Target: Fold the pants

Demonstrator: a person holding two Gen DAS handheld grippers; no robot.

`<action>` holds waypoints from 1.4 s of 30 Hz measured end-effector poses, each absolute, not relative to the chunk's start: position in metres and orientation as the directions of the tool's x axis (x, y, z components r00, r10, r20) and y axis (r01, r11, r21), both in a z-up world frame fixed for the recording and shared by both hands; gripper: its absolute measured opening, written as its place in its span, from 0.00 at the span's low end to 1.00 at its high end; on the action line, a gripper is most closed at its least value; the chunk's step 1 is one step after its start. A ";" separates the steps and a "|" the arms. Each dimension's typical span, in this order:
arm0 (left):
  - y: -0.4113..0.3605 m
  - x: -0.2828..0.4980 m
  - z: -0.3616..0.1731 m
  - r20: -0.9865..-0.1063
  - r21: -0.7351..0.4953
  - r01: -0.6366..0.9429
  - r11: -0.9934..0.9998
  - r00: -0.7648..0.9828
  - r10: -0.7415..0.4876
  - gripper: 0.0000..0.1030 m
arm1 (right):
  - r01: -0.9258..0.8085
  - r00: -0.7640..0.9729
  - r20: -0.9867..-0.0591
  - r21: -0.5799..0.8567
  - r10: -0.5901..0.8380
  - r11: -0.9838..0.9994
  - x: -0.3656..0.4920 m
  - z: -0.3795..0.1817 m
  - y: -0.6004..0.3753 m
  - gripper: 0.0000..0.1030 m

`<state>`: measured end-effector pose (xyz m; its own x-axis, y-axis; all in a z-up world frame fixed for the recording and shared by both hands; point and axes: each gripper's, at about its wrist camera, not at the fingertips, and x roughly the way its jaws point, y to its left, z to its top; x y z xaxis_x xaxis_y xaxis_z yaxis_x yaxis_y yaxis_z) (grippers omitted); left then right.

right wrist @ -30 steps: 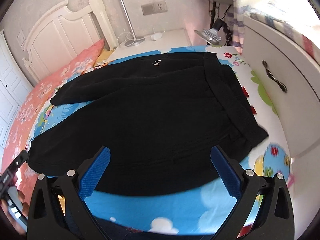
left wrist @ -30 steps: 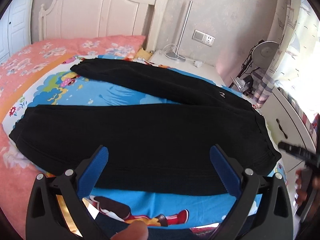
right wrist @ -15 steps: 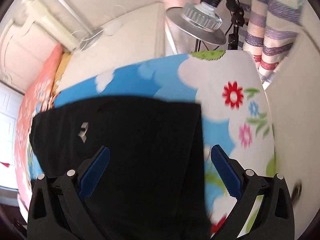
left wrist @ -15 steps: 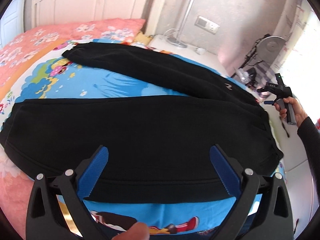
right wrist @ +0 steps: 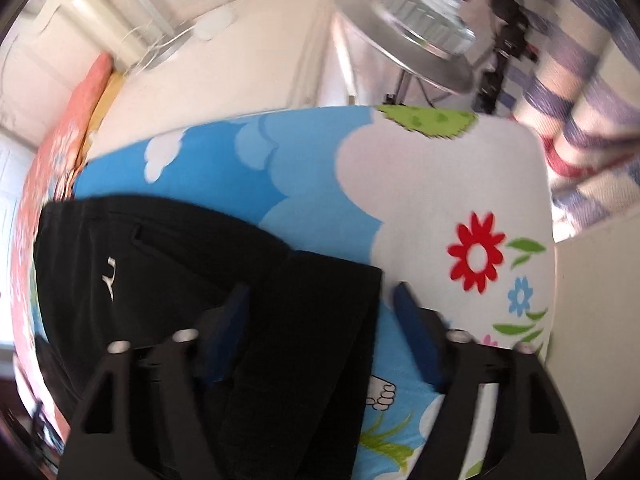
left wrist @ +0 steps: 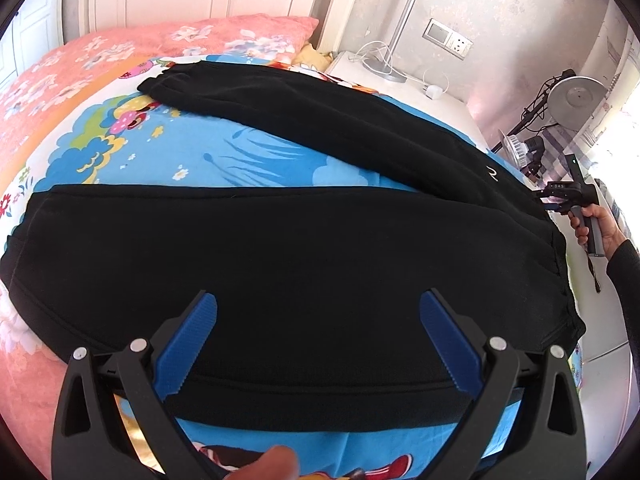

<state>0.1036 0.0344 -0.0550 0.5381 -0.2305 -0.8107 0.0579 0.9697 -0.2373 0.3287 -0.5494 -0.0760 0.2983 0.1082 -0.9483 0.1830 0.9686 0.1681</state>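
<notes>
Black pants (left wrist: 304,256) lie spread flat on a cartoon-print bedsheet (left wrist: 208,152), legs pointing left and waistband at the right. My left gripper (left wrist: 318,340) is open and empty, hovering over the near leg. My right gripper (right wrist: 320,312) is partly open and straddles the waistband's far corner (right wrist: 332,296), with cloth between the fingers. It also shows in the left wrist view (left wrist: 560,200) at the far right edge of the pants. The right view is blurred.
A pink floral quilt (left wrist: 80,64) covers the bed's left side, below a white headboard. A white nightstand (left wrist: 400,84) with cables stands behind. A silver lamp (right wrist: 408,36) and striped curtain (right wrist: 580,120) stand past the bed's corner. A white cabinet stands on the right.
My right gripper has swung from the near side out to the waistband's far corner and its fingers have narrowed around the cloth. My left gripper has barely moved.
</notes>
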 end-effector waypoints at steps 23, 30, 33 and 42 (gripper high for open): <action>0.056 0.168 -0.022 -0.667 -0.517 0.105 0.850 0.573 -0.477 0.90 | -0.194 0.764 -0.596 0.151 0.246 0.969 0.085 0.067 -0.404 0.26; 0.099 0.310 -0.055 -0.556 -0.796 -0.060 0.603 0.468 -0.687 0.65 | -0.193 0.710 -0.632 0.250 0.311 0.949 0.022 0.020 -0.373 0.19; 0.087 0.372 -0.057 -0.594 -0.777 -0.089 0.624 0.434 -0.677 0.64 | -0.179 0.717 -0.620 0.279 0.319 0.944 0.013 0.019 -0.373 0.17; 0.044 0.487 -0.108 -0.743 -0.668 -0.282 0.689 0.299 -0.598 0.49 | -0.160 0.689 -0.645 0.308 0.329 0.938 0.018 0.004 -0.380 0.17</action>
